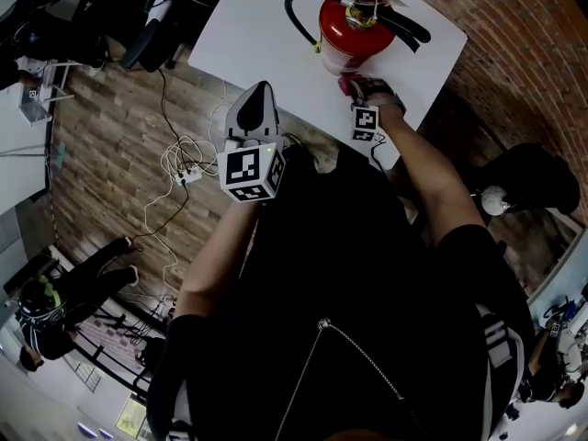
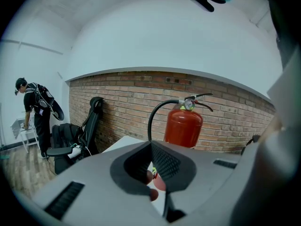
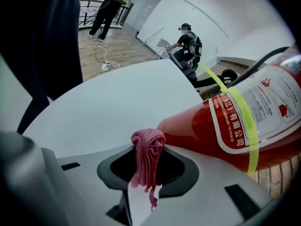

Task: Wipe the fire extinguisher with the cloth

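Note:
A red fire extinguisher (image 1: 346, 28) with a black hose stands upright on the white table (image 1: 248, 26). My right gripper (image 1: 359, 88) is at its base, shut on a bunched pink cloth (image 3: 147, 154). In the right gripper view the cloth sticks up between the jaws, right beside the lower red body of the extinguisher (image 3: 221, 126); I cannot tell if they touch. My left gripper (image 1: 260, 90) hangs at the table's near edge, left of the extinguisher and apart from it. In the left gripper view its pads meet at the tip, shut on nothing, with the extinguisher (image 2: 183, 126) ahead.
A brick wall (image 2: 117, 107) runs behind the table. A black office chair (image 2: 77, 138) stands to the left, with a person (image 2: 38, 109) beyond it. Cables and a power strip (image 1: 186, 175) lie on the wooden floor. Another person (image 1: 55, 301) is at lower left.

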`<state>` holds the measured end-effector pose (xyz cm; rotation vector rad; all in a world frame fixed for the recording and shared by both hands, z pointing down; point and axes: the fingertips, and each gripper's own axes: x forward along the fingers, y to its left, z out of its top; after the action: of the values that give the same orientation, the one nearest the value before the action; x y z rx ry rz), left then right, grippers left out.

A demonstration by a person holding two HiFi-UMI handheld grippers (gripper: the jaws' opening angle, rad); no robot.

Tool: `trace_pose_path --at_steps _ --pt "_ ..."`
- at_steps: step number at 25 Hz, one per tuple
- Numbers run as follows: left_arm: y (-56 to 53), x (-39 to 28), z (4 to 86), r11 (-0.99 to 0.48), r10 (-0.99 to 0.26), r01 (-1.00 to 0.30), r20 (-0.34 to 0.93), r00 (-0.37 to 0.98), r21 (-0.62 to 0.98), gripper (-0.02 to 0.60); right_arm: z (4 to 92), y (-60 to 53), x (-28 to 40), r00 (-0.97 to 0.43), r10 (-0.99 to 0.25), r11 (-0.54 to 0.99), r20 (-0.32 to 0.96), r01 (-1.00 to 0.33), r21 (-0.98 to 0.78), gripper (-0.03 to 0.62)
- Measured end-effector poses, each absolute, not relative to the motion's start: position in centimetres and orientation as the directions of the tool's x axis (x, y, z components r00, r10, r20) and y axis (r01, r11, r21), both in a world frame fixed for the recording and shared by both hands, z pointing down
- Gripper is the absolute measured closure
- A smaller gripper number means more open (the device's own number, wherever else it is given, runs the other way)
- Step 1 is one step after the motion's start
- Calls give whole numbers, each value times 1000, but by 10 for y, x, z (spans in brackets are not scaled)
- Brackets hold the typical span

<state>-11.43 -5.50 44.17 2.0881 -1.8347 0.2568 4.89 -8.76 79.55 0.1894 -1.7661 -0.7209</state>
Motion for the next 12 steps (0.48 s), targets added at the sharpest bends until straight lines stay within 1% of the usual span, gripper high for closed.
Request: trace_pose_path --at_steps 5,12 --pt "-60 -115 439 -102 -924 -985 352 146 140 574 793 -90 46 -327 -491 772 808 266 577 473" --pt "-67 -106 434 -129 -924 -980 341 174 150 574 776 -90 47 -323 -516 766 793 241 596 473"
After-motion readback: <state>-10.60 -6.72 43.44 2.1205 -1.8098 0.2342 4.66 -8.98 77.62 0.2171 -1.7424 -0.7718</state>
